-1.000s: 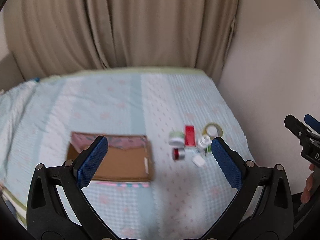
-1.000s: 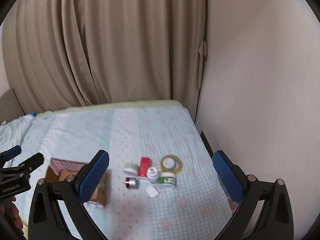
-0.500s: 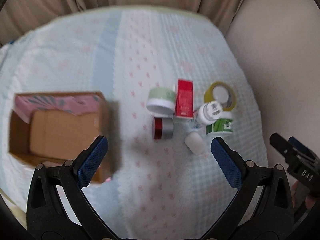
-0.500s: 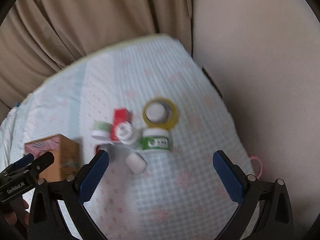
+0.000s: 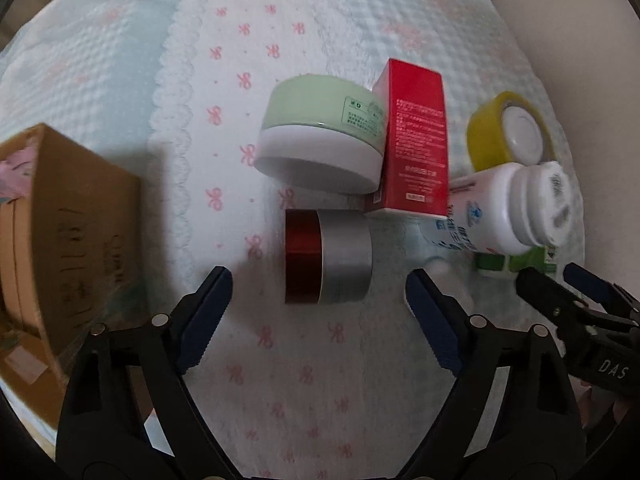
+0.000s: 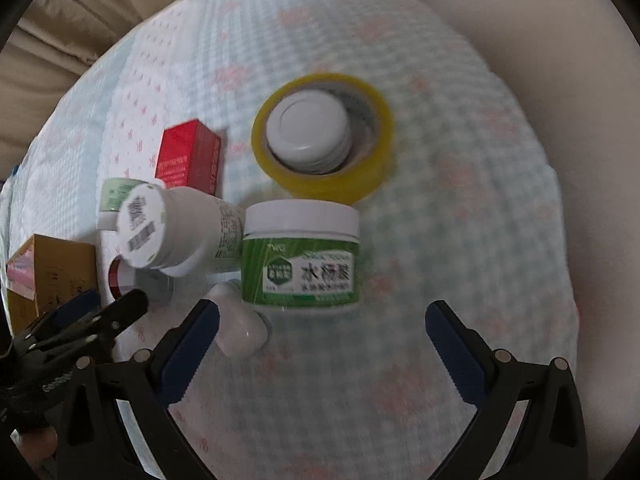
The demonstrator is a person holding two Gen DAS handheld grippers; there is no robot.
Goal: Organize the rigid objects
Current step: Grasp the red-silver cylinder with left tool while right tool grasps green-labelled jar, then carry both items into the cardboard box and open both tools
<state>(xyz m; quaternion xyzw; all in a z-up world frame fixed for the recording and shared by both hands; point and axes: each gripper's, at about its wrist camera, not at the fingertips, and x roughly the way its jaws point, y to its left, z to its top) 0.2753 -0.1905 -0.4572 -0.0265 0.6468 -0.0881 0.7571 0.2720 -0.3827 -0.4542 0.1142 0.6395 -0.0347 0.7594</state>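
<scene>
A cluster of small items lies on the bed. In the left wrist view my open, empty left gripper [image 5: 320, 292] hovers just before a red-and-silver jar [image 5: 326, 256] lying on its side. Behind it are a pale green jar [image 5: 320, 136], a red box [image 5: 416, 140], a white bottle [image 5: 508, 208] and a yellow tape roll [image 5: 484, 132]. In the right wrist view my open, empty right gripper [image 6: 322, 326] is just before a green-labelled jar [image 6: 302, 266]. A small white case [image 6: 240, 330] lies by its left finger. The tape roll [image 6: 324, 180] rings a white cap [image 6: 308, 128].
An open cardboard box [image 5: 72, 240] stands left of the cluster, also at the left edge of the right wrist view [image 6: 52, 272]. A beige wall [image 6: 580, 80] runs along the bed's right side. The blue patterned bedspread [image 5: 312, 380] is bare in front of the items.
Both grippers have moved down and forward, close to the cluster. The left now faces the red-and-silver jar, the right the green-labelled jar. The items have not moved.
</scene>
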